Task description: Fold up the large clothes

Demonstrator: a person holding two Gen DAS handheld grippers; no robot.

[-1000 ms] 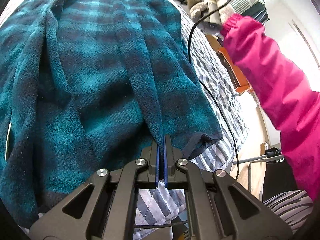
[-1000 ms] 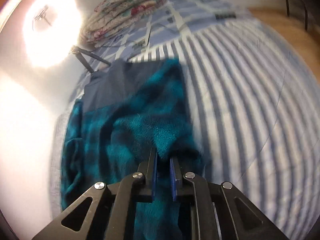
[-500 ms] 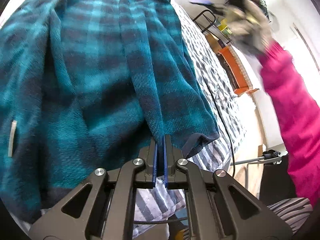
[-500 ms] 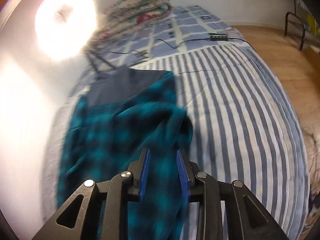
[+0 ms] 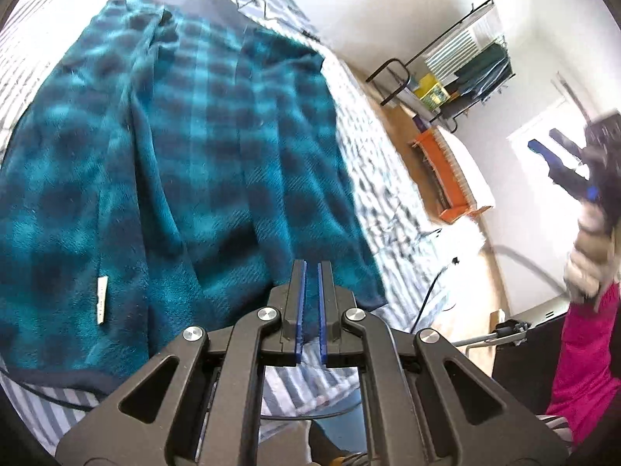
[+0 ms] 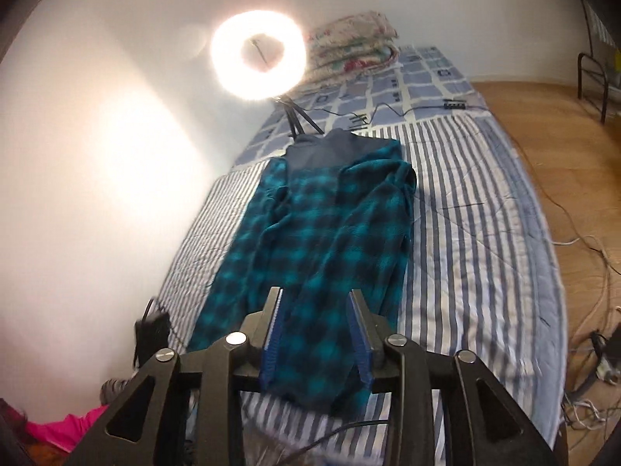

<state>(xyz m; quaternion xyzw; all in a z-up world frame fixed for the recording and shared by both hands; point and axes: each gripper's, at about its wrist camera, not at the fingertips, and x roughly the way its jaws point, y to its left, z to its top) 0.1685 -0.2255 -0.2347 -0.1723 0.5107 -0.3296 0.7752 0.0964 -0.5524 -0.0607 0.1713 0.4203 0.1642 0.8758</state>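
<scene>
A large teal-and-dark checked fleece garment point(image 6: 322, 248) was laid lengthwise on a bed covered by a blue-and-white striped quilt point(image 6: 473, 256), with its plain dark collar part at the far end, near the foot of a lit ring lamp point(image 6: 258, 60) that stood on the bed. Both long sides of the garment were folded inward, so that it formed a narrow strip; a small white label point(image 5: 101, 299) was seen on the fleece in the left wrist view.

The left gripper point(image 5: 310, 303) was held just above the near hem of the garment. Its blue pads point(image 5: 299, 303) were brought almost together, with only a thin slit between them, and no cloth was caught there — the fleece was seen beyond the tips, not in them.

The right gripper point(image 6: 316, 334) was raised well above the bed and pointed down along the garment. Its jaws were opening, and nothing was held between them; the checked cloth seen in the gap lay far below on the quilt. From the left wrist view this gripper appeared blurred at the right edge, carried by a gloved hand point(image 5: 590, 248) above a pink sleeve point(image 5: 586, 353).

A folded flowered blanket point(image 6: 353, 44) was stacked against the wall at the far end of the bed, and cables point(image 6: 407, 110) were strewn near it. A metal rack point(image 5: 458, 66) and an orange box point(image 5: 446, 171) were seen on the wooden floor beside the bed.
</scene>
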